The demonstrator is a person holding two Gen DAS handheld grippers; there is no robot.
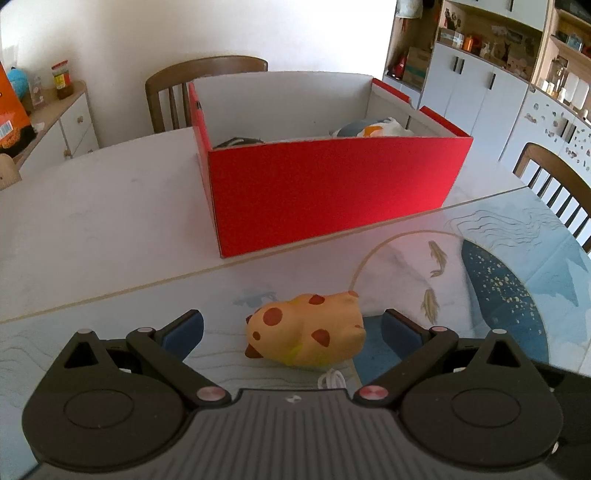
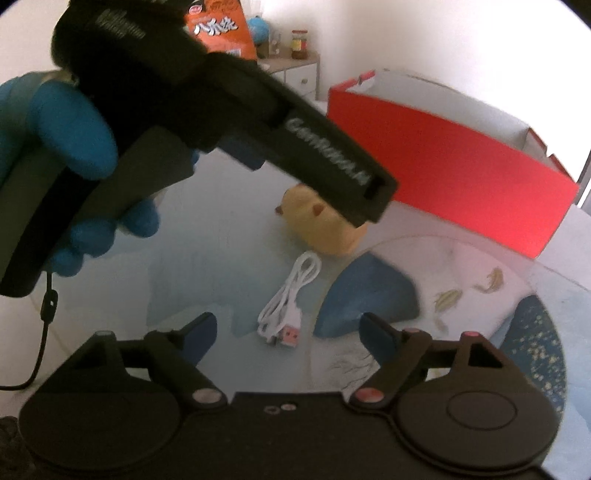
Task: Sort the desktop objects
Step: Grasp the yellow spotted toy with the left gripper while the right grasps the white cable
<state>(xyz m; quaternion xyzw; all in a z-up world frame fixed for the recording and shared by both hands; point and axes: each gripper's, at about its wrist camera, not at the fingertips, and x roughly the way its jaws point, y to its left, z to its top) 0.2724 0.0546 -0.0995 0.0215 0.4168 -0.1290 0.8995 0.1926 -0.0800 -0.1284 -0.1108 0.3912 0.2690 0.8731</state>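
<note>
Two wide-open jaws of my left gripper (image 1: pixel 291 328) sit around the spotted toy (image 1: pixel 306 332) on the tabletop (image 1: pixel 110 221). It looks soft and light; I'd squeeze its middle. My right gripper (image 2: pixel 288 332) is open too.

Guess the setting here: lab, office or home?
Most likely a home dining room. Wooden chairs stand around the table, a cabinet with open shelves holds jars and knick-knacks, and a snack bag sits on a sideboard.
</note>
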